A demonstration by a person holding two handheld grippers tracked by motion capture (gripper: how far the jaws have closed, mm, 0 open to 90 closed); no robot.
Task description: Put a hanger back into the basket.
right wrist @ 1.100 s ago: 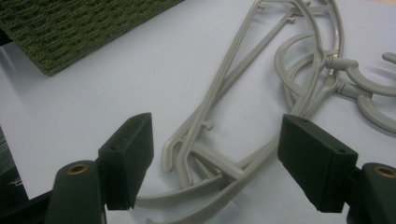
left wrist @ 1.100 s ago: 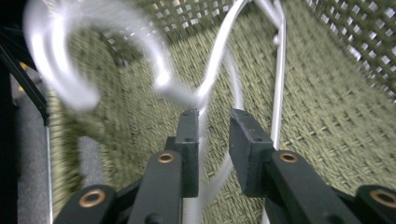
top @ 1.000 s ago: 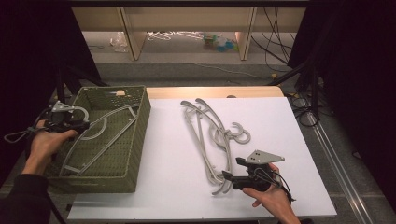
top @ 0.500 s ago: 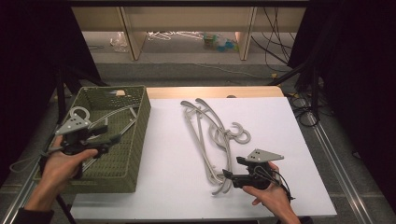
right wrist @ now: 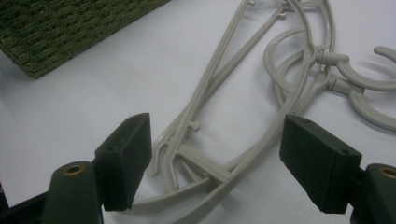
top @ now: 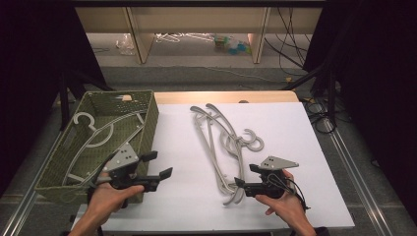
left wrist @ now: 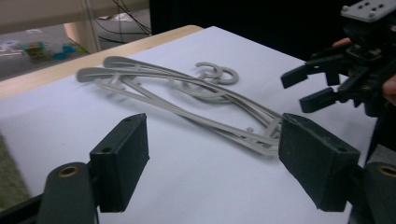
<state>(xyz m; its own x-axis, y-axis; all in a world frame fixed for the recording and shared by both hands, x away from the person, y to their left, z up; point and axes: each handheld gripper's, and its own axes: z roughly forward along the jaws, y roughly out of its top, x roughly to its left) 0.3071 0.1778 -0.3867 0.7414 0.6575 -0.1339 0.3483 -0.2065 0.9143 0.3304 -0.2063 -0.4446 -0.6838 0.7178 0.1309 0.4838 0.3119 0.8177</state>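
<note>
With one hanger [top: 96,132] lying in the green basket [top: 147,118], the left tongs [top: 161,167], jaws just opened and empty, swing toward the hanger pile [top: 221,147] on the white surface [top: 305,142], where the right tongs [top: 243,180] wait wide open, empty, at its near end.

No lettering, label, brand, number or sign can be read on anything here.

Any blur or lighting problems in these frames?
Left gripper view: the hangers smear slightly at their far ends. Right gripper view: sharp, soft shadows under the hangers. High view: white tabletop evenly lit, surroundings black, basket readable.
</note>
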